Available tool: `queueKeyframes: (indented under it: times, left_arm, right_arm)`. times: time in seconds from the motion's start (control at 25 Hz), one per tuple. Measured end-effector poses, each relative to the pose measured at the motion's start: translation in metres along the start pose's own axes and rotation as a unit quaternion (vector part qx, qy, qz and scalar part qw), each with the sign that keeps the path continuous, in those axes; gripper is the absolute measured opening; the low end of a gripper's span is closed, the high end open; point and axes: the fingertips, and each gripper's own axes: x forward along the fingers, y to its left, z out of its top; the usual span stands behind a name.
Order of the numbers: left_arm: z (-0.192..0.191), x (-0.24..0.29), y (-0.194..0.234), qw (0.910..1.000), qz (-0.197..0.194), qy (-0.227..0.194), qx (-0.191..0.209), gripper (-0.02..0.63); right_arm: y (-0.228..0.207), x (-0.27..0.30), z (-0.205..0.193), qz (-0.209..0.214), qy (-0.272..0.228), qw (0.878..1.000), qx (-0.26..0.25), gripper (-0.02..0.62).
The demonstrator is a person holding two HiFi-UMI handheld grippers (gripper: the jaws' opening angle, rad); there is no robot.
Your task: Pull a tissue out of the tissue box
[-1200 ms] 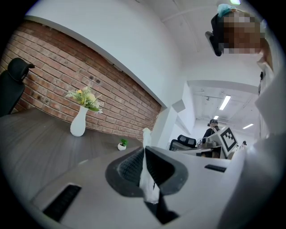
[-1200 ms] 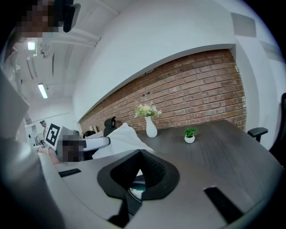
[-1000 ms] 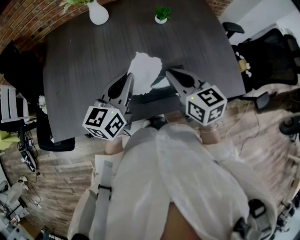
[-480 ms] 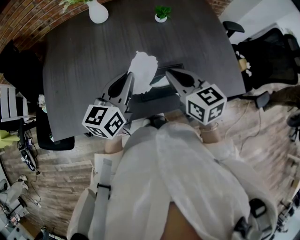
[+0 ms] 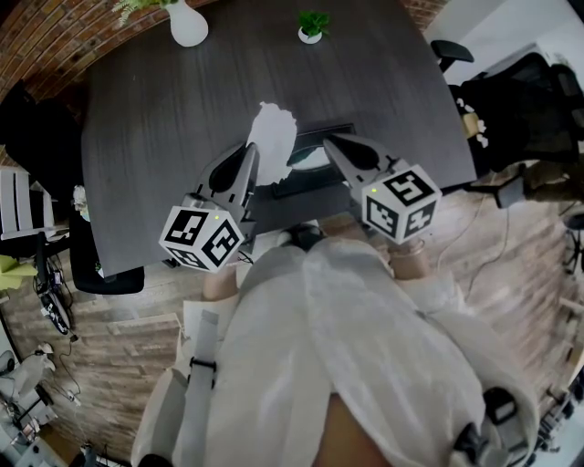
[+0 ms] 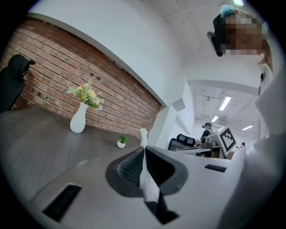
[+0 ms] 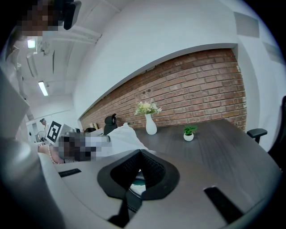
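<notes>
A white tissue [image 5: 272, 141] hangs free above the dark table [image 5: 164, 119], pinched at its near edge by my left gripper [image 5: 253, 153]. In the left gripper view the tissue [image 6: 148, 179] runs as a thin strip between the closed pads. The dark tissue box [image 5: 306, 187] lies on the table just beneath and between both grippers, its pale opening partly hidden by the tissue. My right gripper [image 5: 330, 142] is shut and empty, hovering over the box's right end. In the right gripper view the tissue [image 7: 123, 135] shows at left, apart from that gripper [image 7: 140, 154].
A white vase [image 5: 189, 25] with flowers and a small potted plant [image 5: 311, 27] stand at the table's far edge by a brick wall. Black office chairs [image 5: 520, 100] sit to the right of the table. The table's near edge lies right under the grippers.
The hanging tissue has swung and now looks narrower in the head view. Both grippers have stayed where they were.
</notes>
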Motion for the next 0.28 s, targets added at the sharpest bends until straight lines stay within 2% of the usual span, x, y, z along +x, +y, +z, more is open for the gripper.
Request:
queueKeyframes:
  times: [0.28]
  left_arm:
    - [0.0033,0.0013,-0.0007,1.0000,0.000,-0.005,0.000,0.009]
  right_arm:
    - [-0.0030,-0.0020,-0.0015,-0.003,-0.004,1.000,0.012,0.003]
